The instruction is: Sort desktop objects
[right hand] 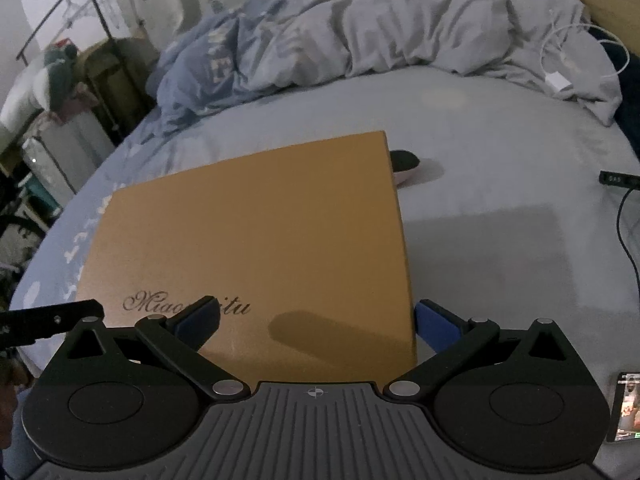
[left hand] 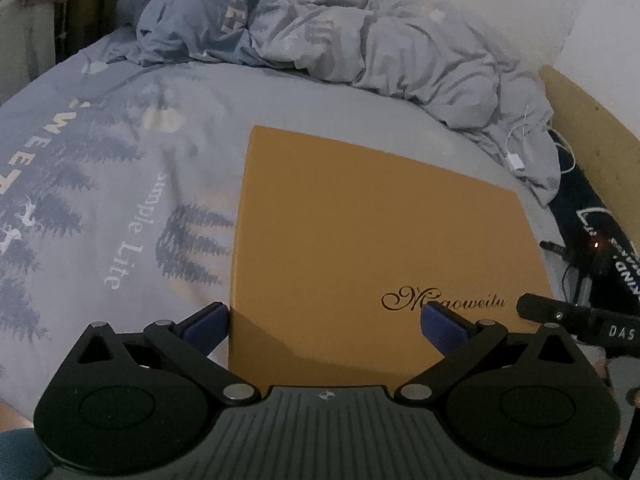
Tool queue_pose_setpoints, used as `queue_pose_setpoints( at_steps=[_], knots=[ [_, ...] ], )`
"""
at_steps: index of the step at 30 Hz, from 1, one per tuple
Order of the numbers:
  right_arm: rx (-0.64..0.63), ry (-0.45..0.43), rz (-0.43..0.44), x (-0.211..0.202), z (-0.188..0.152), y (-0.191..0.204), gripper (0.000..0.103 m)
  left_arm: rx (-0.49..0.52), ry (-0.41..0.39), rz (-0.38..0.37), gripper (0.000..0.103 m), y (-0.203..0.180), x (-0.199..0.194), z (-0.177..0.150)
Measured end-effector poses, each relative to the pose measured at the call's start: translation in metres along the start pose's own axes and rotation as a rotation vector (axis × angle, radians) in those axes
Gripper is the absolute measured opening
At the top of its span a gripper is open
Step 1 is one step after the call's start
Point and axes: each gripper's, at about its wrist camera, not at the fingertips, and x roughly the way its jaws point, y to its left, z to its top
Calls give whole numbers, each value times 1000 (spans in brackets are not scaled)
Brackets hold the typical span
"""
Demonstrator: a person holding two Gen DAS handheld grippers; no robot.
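A flat tan cardboard box (left hand: 368,240) with dark script lettering lies on the bed; it also shows in the right wrist view (right hand: 256,248). My left gripper (left hand: 324,322) is open, its blue pads spread over the box's near left corner. My right gripper (right hand: 316,320) is open over the box's near right corner, one pad above the lid, the other just past its right edge. A small dark and pink object (right hand: 404,166) lies half hidden behind the box's far right corner.
A crumpled grey-blue duvet (left hand: 320,28) fills the back of the bed. A white charger cable (right hand: 560,76) lies at the right. A black device with cable (right hand: 620,179) and a lit phone (right hand: 626,408) lie right. A clothes rack (right hand: 80,40) stands left.
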Motion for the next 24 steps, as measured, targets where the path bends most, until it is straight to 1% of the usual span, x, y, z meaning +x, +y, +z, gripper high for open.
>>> queue_pose_setpoints(
  at_steps=[4, 7, 11, 19, 24],
  knots=[
    [-3, -33, 5, -2, 6, 2, 103, 8, -25, 6, 103, -2, 1, 5],
    [-10, -17, -5, 3, 12, 3, 103, 21, -17, 17, 103, -3, 5, 7],
    [-24, 5, -27, 11, 6, 4, 103, 30, -6, 25, 103, -3, 8, 0],
    [-14, -6, -34, 7, 1, 7, 103, 49, -12, 43, 103, -7, 1, -6],
    [-61, -9, -55, 10, -3, 11, 103, 84, -22, 57, 103, -11, 1, -9]
  ],
)
